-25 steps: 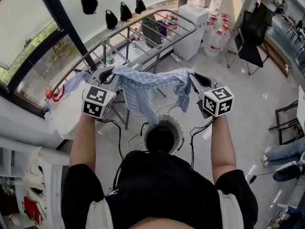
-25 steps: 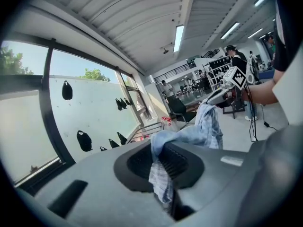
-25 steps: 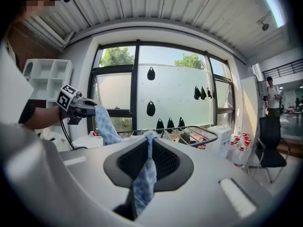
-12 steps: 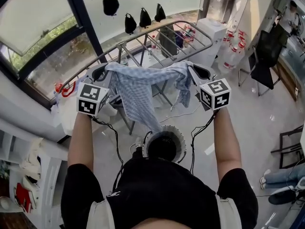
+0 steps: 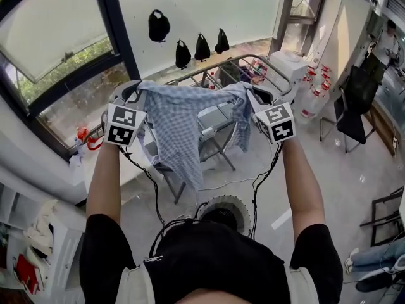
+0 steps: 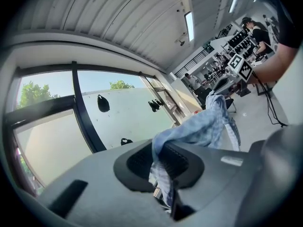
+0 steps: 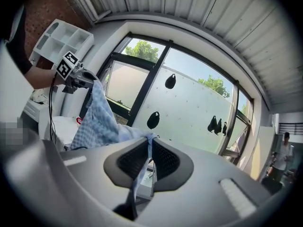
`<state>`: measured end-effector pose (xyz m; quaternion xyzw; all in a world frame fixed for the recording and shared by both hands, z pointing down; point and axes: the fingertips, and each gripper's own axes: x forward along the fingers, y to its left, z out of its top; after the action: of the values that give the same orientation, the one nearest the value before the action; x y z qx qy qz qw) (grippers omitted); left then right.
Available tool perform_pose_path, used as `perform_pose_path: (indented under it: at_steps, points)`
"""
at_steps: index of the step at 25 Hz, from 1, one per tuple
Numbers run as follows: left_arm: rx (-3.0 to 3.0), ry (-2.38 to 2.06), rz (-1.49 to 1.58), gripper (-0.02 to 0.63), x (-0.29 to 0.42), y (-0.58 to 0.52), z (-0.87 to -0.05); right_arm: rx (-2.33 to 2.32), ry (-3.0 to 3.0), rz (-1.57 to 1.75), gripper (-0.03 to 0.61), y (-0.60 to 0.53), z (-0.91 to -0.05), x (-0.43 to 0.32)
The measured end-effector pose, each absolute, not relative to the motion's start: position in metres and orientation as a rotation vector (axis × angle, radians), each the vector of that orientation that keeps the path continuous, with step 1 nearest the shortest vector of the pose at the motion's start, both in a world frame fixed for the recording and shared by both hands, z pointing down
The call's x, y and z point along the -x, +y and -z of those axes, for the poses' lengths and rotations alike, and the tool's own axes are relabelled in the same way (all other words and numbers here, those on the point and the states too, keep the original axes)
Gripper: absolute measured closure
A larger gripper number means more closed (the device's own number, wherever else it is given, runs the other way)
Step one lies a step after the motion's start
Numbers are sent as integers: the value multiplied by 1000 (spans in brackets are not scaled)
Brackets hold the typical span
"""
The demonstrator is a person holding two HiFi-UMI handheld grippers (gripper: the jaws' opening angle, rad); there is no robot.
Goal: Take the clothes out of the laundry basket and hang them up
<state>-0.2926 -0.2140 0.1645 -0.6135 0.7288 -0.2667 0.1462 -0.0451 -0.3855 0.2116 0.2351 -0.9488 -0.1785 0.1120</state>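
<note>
Shirt: held up in the air, stretched between both grippers, near the rack.
Left gripper: pinching one top corner.
Right gripper: pinching the other corner.
Handling: probably light and limp, sags; grip the edges.

The pale glossy floor carries a metal drying rack. On the near side of the rack stands a round laundry basket (its inside looks dark); right of the rack, a black chair.
</note>
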Motion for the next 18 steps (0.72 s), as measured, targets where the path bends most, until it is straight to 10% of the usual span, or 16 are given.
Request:
perform_pose_path:
  at_steps: [18]
  points:
    - [1861, 2195, 1046, 577, 527, -411, -233, -772, -2550, 404, 538, -559, -257, 242]
